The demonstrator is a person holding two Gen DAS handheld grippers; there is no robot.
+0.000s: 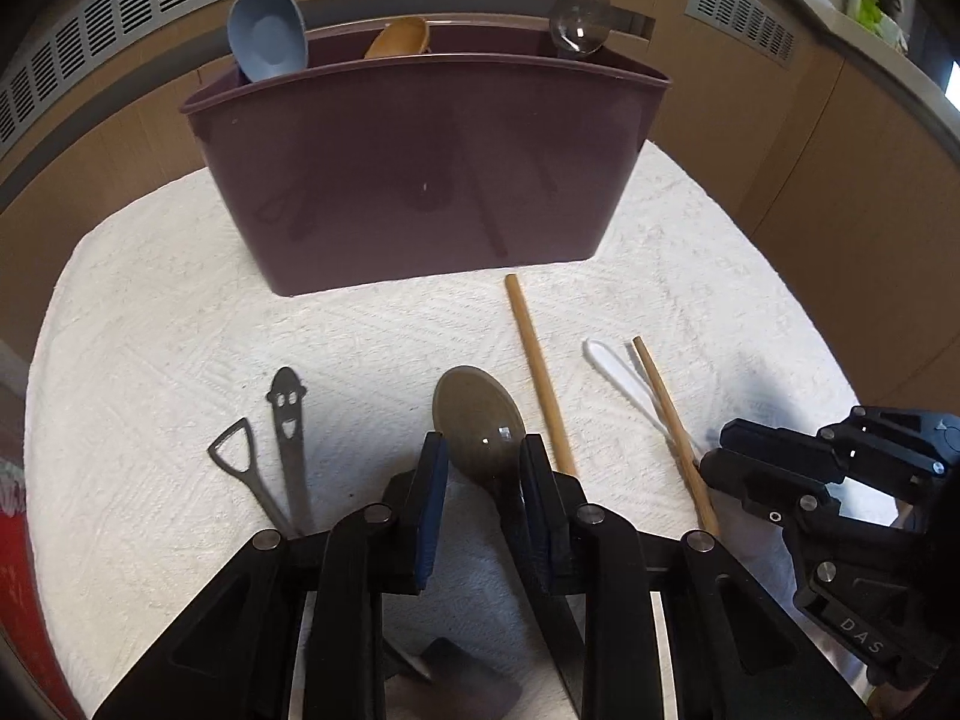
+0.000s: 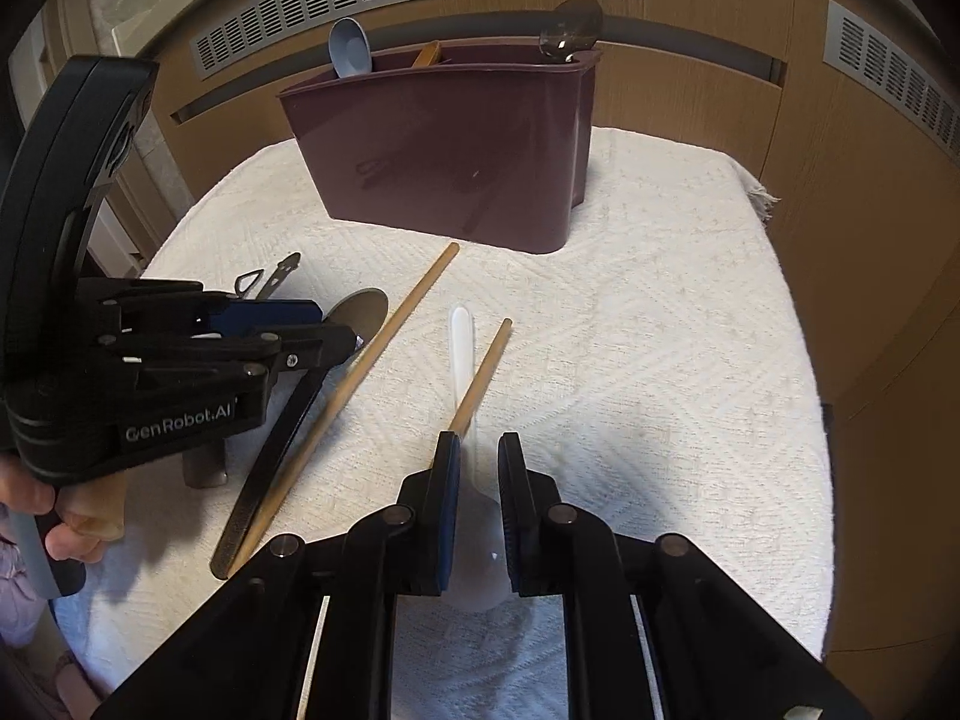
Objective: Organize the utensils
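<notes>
Utensils on a white textured cloth [image 1: 150, 312], seen along both pairs of fingers. In the left wrist view, the left gripper [image 1: 483, 468] sits low at centre, its jaws narrowed around the neck of a brown translucent spoon [image 1: 477, 414], whose bowl shows just above the fingertips. The pads appear to touch the neck; I judge this a grip, though I cannot confirm its firmness. The spoon looks light, stiff and smooth, so I expect it may pivot if taken only at the thin neck.

In the right wrist view, the right gripper [image 2: 479, 462] is lower centre, its jaws drawn close on the handle of a white plastic spoon [image 2: 462, 330], which runs up from between them. The wooden chopstick [image 2: 483, 369] lies across that handle and ends at the left pad; whether it is pinched too, I cannot tell. The white spoon seems very light and slightly flexible.

The maroon caddy [image 1: 420, 180] stands in the upper centre, well apart from both grippers, already holding a blue spoon [image 1: 267, 33].
</notes>
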